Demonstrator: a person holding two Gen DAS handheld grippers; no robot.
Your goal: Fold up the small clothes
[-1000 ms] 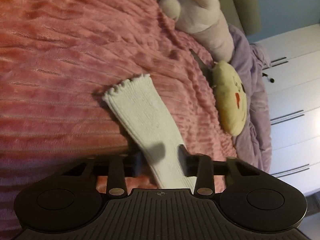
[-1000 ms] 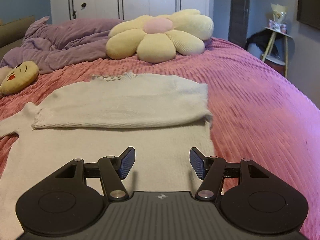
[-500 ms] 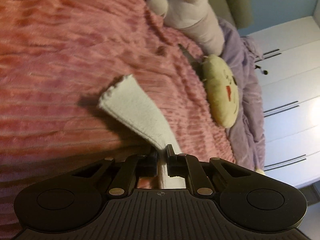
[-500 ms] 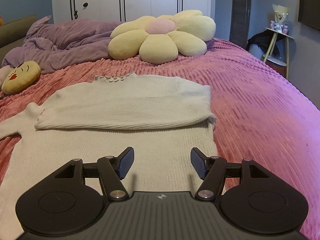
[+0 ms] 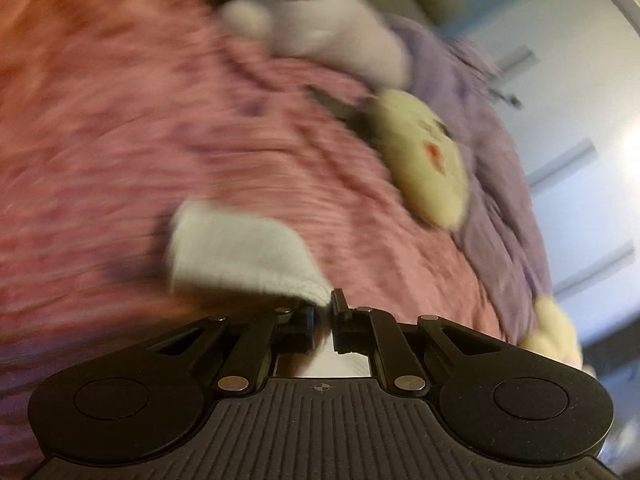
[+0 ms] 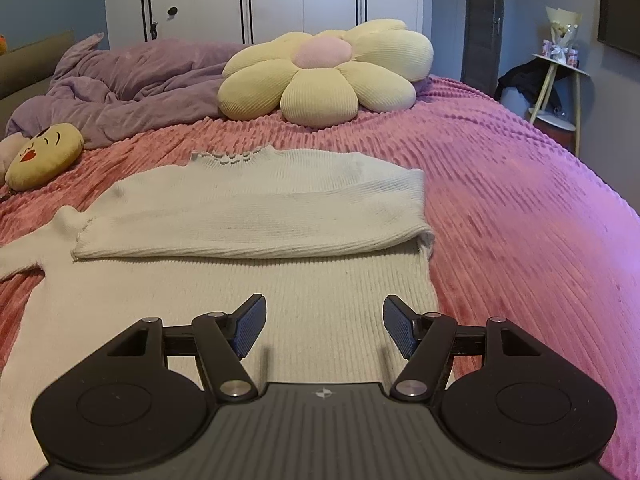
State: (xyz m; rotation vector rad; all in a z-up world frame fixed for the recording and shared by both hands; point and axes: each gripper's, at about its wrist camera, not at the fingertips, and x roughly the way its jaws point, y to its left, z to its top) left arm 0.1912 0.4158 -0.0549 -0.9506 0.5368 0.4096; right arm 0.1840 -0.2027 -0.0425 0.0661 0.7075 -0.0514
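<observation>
A small cream knit sweater (image 6: 256,248) lies flat on the pink bedspread (image 6: 520,220), its right sleeve (image 6: 248,216) folded across the chest. My right gripper (image 6: 324,328) is open and empty, hovering over the sweater's lower body. My left gripper (image 5: 324,312) is shut on the sweater's left sleeve (image 5: 236,256), whose cuff end is lifted off the bedspread (image 5: 120,140); this view is blurred by motion. The left sleeve's base shows at the left edge of the right wrist view (image 6: 24,256).
A yellow flower cushion (image 6: 328,72) and a purple blanket (image 6: 128,80) lie at the far side of the bed. A yellow emoji cushion (image 6: 44,156) sits at the left, also in the left wrist view (image 5: 424,160), beside a plush toy (image 5: 332,40). White wardrobes (image 6: 260,0) stand behind.
My left gripper closed on the left sleeve and has lifted and swung it, so the cuff is off the bedspread. My right gripper stayed open and barely moved.
</observation>
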